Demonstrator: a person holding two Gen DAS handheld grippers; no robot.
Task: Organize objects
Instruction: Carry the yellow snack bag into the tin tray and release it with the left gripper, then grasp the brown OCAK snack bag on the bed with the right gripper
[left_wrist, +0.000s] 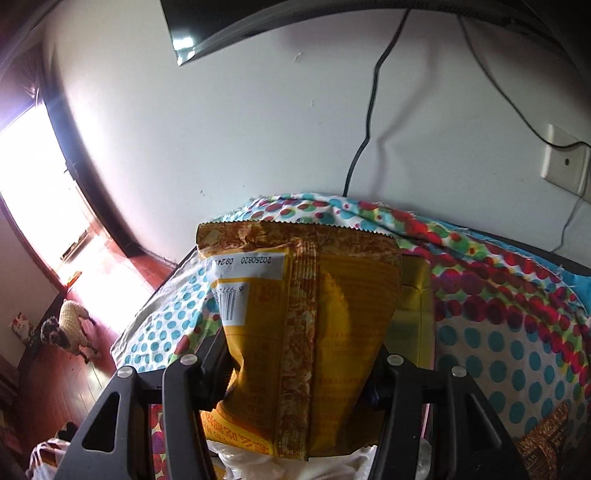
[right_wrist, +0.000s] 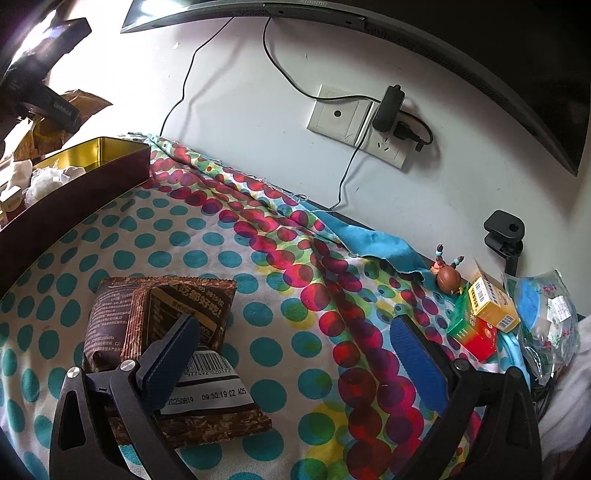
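My left gripper (left_wrist: 299, 365) is shut on a yellow snack packet (left_wrist: 306, 325) and holds it upright above the gold-lined tin box (left_wrist: 417, 291). From the right wrist view the same tin box (right_wrist: 110, 155) stands at the far left with white wrapped items inside, and the left gripper (right_wrist: 55, 107) hangs over it. My right gripper (right_wrist: 295, 354) is open and empty. Its left finger lies over a dark brown snack packet (right_wrist: 162, 332) that rests flat on the dotted cloth (right_wrist: 258, 266).
Small medicine boxes (right_wrist: 484, 317), a little figurine (right_wrist: 448, 275) and a clear plastic bag (right_wrist: 546, 314) crowd the right edge. A wall with sockets (right_wrist: 354, 118), cables and a monitor stands behind. A dog (left_wrist: 70, 328) stands on the wooden floor at left.
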